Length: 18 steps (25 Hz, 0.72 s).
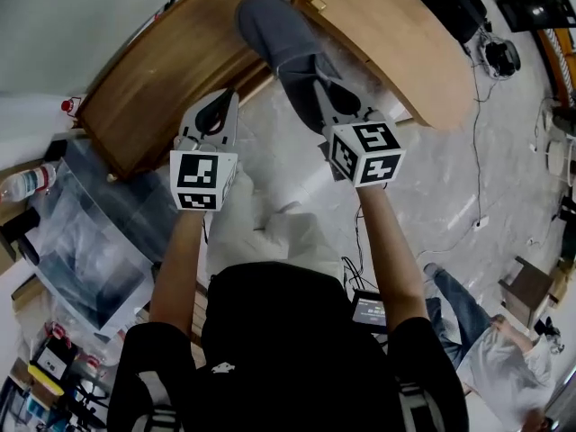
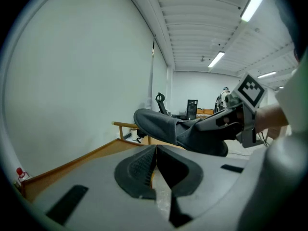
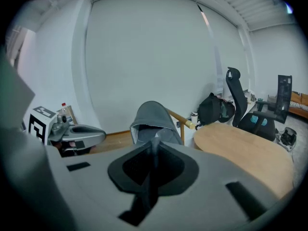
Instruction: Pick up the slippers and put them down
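Observation:
A grey slipper [image 1: 286, 41] hangs in the air above the gap between two wooden tables, toe pointing away. My right gripper [image 1: 331, 99] is shut on the rim of its heel end. In the right gripper view the slipper [image 3: 153, 121] rises just beyond the closed jaws, its fabric edge pinched between them. My left gripper [image 1: 214, 108] is beside it to the left, shut with nothing between its pads. From the left gripper view the slipper [image 2: 163, 128] and the right gripper [image 2: 226, 121] holding it show ahead to the right. No second slipper is in view.
A wooden table [image 1: 157, 84] lies under the left gripper and a rounded one [image 1: 396, 34] to the right, with pale marble floor [image 1: 288, 165] between. A bottle [image 1: 27, 183] and clutter sit at left. Another person [image 1: 490, 336] is at lower right. A black chair [image 3: 240, 100] and bag [image 3: 216, 110] stand behind.

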Each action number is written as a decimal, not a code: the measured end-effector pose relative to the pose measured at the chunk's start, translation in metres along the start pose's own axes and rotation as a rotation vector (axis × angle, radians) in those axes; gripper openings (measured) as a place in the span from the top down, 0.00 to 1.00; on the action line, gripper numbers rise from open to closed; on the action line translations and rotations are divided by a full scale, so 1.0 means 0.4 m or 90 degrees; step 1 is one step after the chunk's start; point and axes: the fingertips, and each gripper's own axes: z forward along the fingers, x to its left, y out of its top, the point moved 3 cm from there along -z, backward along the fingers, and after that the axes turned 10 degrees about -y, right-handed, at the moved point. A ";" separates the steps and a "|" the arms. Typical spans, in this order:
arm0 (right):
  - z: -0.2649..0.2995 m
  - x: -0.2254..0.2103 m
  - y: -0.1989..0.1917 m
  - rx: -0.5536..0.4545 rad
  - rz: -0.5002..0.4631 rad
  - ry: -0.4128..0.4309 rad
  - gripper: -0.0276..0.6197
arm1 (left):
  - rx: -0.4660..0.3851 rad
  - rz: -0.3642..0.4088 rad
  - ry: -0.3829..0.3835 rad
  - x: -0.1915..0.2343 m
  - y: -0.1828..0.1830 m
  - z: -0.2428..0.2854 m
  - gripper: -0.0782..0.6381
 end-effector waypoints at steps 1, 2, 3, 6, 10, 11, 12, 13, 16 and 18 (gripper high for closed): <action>0.006 -0.009 -0.021 0.000 0.005 -0.001 0.94 | 0.004 -0.001 -0.004 -0.009 -0.017 0.013 0.88; 0.011 -0.019 -0.043 -0.001 0.008 -0.002 0.94 | 0.007 -0.004 -0.009 -0.018 -0.035 0.028 0.88; 0.017 -0.030 -0.064 -0.002 0.010 -0.004 0.94 | 0.009 -0.006 -0.012 -0.027 -0.053 0.044 0.88; 0.037 -0.062 -0.129 -0.007 0.017 -0.008 0.94 | 0.004 -0.008 -0.021 -0.048 -0.107 0.093 0.88; 0.074 -0.102 -0.228 -0.005 0.030 -0.017 0.94 | 0.002 0.000 -0.044 -0.075 -0.184 0.166 0.88; 0.085 -0.112 -0.253 -0.004 0.032 -0.020 0.94 | 0.002 0.002 -0.051 -0.081 -0.206 0.185 0.88; 0.095 -0.121 -0.277 -0.004 0.033 -0.024 0.94 | 0.001 0.004 -0.057 -0.087 -0.229 0.205 0.88; 0.106 -0.129 -0.298 -0.006 0.032 -0.026 0.94 | 0.000 0.007 -0.063 -0.091 -0.250 0.225 0.88; 0.138 -0.146 -0.354 -0.015 0.025 -0.032 0.94 | -0.009 0.024 -0.069 -0.089 -0.312 0.278 0.88; 0.160 -0.155 -0.393 -0.022 0.025 -0.031 0.94 | -0.014 0.031 -0.073 -0.087 -0.355 0.308 0.88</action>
